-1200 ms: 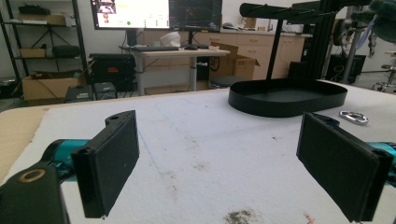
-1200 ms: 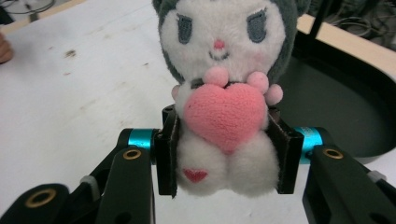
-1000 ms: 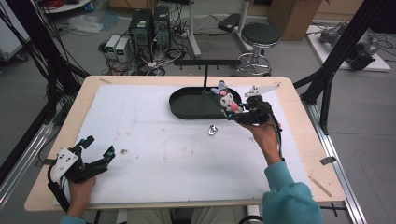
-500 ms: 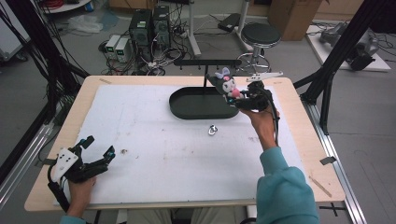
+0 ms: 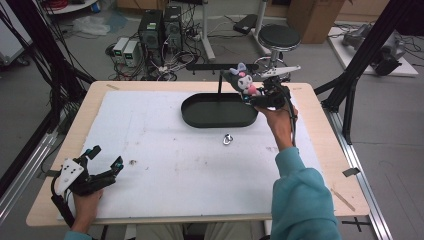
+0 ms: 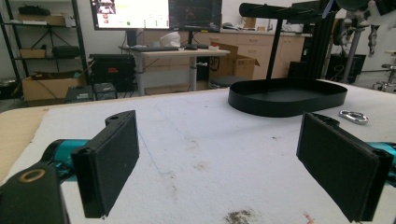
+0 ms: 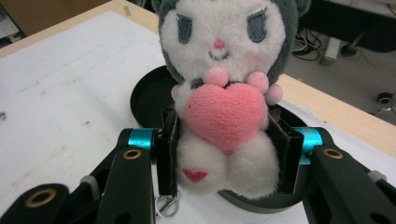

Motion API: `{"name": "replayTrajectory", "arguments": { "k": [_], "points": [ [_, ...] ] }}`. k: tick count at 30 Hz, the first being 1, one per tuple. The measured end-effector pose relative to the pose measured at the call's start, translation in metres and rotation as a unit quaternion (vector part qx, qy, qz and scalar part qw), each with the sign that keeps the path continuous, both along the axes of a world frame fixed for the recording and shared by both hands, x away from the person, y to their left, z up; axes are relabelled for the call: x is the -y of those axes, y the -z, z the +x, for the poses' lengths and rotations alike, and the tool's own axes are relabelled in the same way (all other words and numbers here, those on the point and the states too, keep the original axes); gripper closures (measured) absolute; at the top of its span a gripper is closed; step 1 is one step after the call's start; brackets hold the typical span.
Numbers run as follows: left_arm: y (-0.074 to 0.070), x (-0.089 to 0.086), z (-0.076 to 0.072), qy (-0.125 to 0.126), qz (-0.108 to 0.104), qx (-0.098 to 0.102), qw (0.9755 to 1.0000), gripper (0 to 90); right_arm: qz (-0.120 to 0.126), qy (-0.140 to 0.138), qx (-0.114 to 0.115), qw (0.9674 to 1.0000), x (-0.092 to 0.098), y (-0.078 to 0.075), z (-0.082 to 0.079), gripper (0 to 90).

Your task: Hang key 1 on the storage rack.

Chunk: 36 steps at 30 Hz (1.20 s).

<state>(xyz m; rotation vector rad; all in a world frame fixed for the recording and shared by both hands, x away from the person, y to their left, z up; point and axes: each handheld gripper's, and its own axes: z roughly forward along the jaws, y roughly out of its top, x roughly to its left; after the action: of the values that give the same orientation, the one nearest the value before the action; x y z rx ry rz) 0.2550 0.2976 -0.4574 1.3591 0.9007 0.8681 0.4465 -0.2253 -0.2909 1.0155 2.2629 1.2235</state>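
A plush doll (image 5: 242, 80) with a grey hood, white face and pink heart (image 7: 225, 114) hangs above the right end of the black oval tray (image 5: 200, 117). My right gripper (image 5: 251, 96) is shut on the doll's body, a pad pressing each side (image 7: 229, 158). A black stand with a crossbar (image 5: 222, 66) rises from the tray's far edge. A silver carabiner (image 5: 228, 139) lies on the white mat just in front of the tray. My left gripper (image 5: 106, 156) rests at the front left of the table, jaws wide open with nothing between them (image 6: 217, 158).
In the left gripper view the tray (image 6: 287, 95), the stand's crossbar (image 6: 280, 9) and the carabiner (image 6: 353, 116) lie ahead across the white mat. A stool (image 5: 280, 37), computers (image 5: 160, 25) and cables stand on the floor beyond the far edge.
The right gripper has lifted the doll and carried it away from me, from beside the tray's right end to above it. The left gripper has stayed still.
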Motion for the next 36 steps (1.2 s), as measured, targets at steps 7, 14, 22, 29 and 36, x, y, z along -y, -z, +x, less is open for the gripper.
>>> {"name": "replayTrajectory", "arguments": {
  "k": [7,14,22,29,36],
  "points": [
    [0.000,0.000,0.000,0.000,-0.001,0.000,1.0000,13.5,0.003,0.012,-0.011,0.9999,-0.002,-0.005,0.008,54.5],
    [0.000,0.000,0.000,0.000,0.000,-0.001,1.0000,13.5,0.000,0.019,-0.012,0.9998,-0.003,-0.006,0.016,54.6],
    [0.000,0.000,0.000,0.000,-0.001,-0.002,1.0000,13.5,0.012,0.026,-0.014,0.9995,-0.002,-0.002,0.023,54.5],
    [0.000,-0.001,0.000,0.000,-0.001,-0.003,1.0000,13.5,0.010,0.029,-0.016,0.9994,-0.003,-0.001,0.029,54.5],
    [0.000,0.000,0.000,-0.001,-0.001,-0.002,1.0000,13.5,0.014,0.037,-0.015,0.9991,-0.004,0.000,0.033,54.5]
  ]
}}
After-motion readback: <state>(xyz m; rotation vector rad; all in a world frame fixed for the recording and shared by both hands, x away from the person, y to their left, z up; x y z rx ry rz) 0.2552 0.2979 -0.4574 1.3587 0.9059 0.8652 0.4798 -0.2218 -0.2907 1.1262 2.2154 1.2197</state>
